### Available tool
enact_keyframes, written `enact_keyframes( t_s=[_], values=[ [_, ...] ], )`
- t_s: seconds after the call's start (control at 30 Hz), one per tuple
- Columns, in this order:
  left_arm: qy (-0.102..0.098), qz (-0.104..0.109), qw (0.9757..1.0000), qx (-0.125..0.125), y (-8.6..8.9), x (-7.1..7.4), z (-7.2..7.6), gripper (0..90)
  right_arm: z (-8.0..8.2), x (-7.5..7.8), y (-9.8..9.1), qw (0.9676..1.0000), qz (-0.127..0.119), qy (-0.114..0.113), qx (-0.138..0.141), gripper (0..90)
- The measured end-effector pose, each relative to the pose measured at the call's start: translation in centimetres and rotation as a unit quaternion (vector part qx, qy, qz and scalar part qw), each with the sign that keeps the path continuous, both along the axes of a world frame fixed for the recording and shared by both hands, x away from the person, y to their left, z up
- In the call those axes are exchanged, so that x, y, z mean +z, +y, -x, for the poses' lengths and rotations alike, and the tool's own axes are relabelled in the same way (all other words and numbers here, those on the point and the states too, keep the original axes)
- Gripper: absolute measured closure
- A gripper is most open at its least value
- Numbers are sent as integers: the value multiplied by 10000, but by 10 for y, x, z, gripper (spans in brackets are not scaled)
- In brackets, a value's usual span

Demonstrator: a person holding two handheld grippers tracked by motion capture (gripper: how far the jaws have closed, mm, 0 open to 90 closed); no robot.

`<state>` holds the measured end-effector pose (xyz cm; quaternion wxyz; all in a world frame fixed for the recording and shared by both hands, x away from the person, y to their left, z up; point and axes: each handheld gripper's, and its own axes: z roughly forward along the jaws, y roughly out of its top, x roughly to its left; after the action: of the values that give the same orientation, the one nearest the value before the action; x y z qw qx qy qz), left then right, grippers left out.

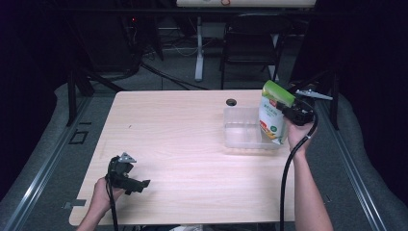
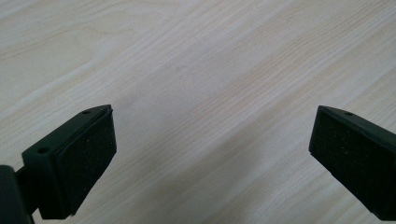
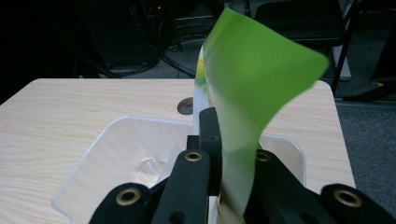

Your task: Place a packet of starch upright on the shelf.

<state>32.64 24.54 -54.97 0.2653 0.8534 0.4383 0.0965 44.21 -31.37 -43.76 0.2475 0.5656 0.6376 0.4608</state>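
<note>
A green and white snack pouch [image 1: 273,111] hangs over the right end of a clear plastic bin [image 1: 240,129], its bottom corner inside the bin. My right gripper [image 1: 287,111] is shut on the pouch's upper edge; in the right gripper view the green top [image 3: 252,79] curls up between the closed jaws, with the bin's rim [image 3: 93,154] below. My left gripper [image 1: 143,184] rests near the table's front left corner, pointing right. Its pads [image 2: 91,154] stand wide apart over bare wood, with nothing between them.
The light wood table [image 1: 183,144] has a round cable hole [image 1: 231,102] just behind the bin. A dark chair [image 1: 250,43] and a white table leg [image 1: 198,48] stand on the floor beyond the far edge.
</note>
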Motion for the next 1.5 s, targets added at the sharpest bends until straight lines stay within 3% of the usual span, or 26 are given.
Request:
enact_keyframes(
  t_s=[0.97, 1.5],
  values=[
    [-5, -36, 10000, 46, 2, 0, 3, 7, -7, -9, 0, 9985, 387, 396, -4, 900],
    [12, -42, 10000, 25, 0, -1, 1, 7, -1, -17, -11, 9982, 359, 432, -208, 900]
  ],
)
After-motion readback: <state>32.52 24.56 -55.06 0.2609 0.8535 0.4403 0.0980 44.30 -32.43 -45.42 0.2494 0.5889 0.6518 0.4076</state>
